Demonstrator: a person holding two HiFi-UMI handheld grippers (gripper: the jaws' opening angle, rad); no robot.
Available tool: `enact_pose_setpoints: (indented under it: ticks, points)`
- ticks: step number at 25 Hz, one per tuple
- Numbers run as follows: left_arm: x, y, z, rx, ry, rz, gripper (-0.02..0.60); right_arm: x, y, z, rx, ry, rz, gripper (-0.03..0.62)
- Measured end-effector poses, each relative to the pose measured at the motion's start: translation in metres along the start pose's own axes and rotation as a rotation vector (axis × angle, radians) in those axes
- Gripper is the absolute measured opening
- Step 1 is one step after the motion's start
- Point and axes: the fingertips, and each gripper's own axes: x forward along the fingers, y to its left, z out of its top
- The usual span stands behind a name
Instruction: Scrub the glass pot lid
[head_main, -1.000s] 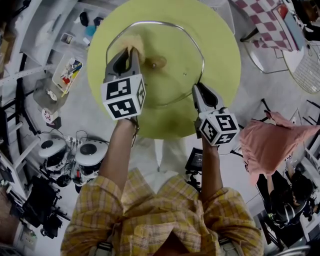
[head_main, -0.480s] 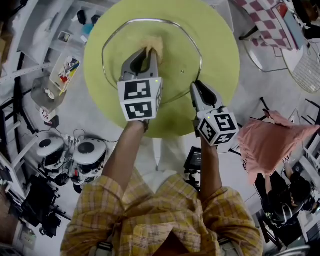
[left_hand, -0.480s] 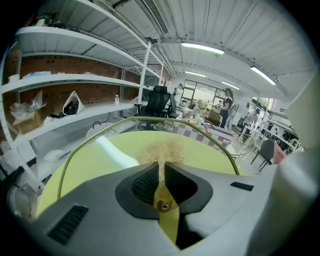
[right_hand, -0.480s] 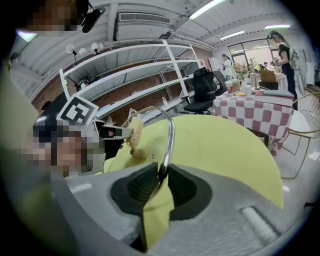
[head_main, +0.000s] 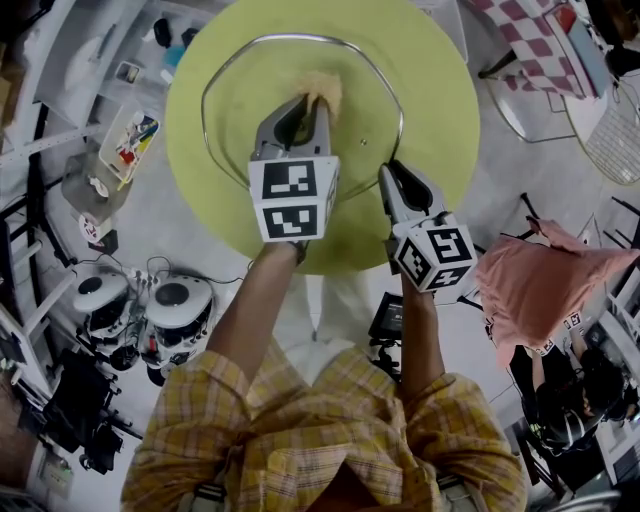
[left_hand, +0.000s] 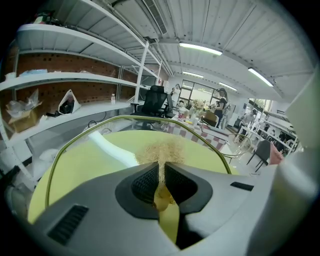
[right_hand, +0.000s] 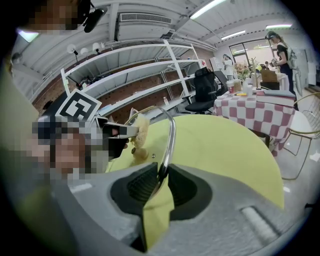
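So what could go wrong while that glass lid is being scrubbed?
The right gripper pinches only the metal rim of the glass pot lid, so a hard push could twist it loose onto the round table. The left gripper grips just a thin tuft of the scrubber, which might pull free.

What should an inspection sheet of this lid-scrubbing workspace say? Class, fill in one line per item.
Surface: round yellow table, bare around the lid.
Job's things: glass lid over the table; tan scrubber against it.
Clutter: nothing seen on the table.
Grippers: left gripper shut on the scrubber; right gripper shut on the lid's edge.
Cables: cables on the floor, left of the person.
Surroundings: shelves, checked table, pink cloth.
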Motion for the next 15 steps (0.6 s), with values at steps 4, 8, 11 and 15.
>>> enact_pose_setpoints:
  ticks: [4, 8, 11, 15]
  points:
    - [0.003, -0.006, -0.001, -0.003, 0.002, -0.019, 0.038, 0.003, 0.000, 0.001, -0.002, 0.001, -0.002, 0.066]
    - [0.004, -0.016, -0.002, -0.005, 0.006, -0.043, 0.039, 0.003, 0.000, 0.002, -0.004, -0.002, -0.001, 0.066]
    - [0.006, -0.025, -0.004, -0.010, 0.012, -0.066, 0.038, 0.003, 0.000, 0.001, -0.003, -0.003, 0.000, 0.066]
    - [0.006, -0.041, -0.008, 0.003, 0.018, -0.100, 0.038, 0.003, 0.000, 0.001, -0.003, -0.007, -0.001, 0.066]
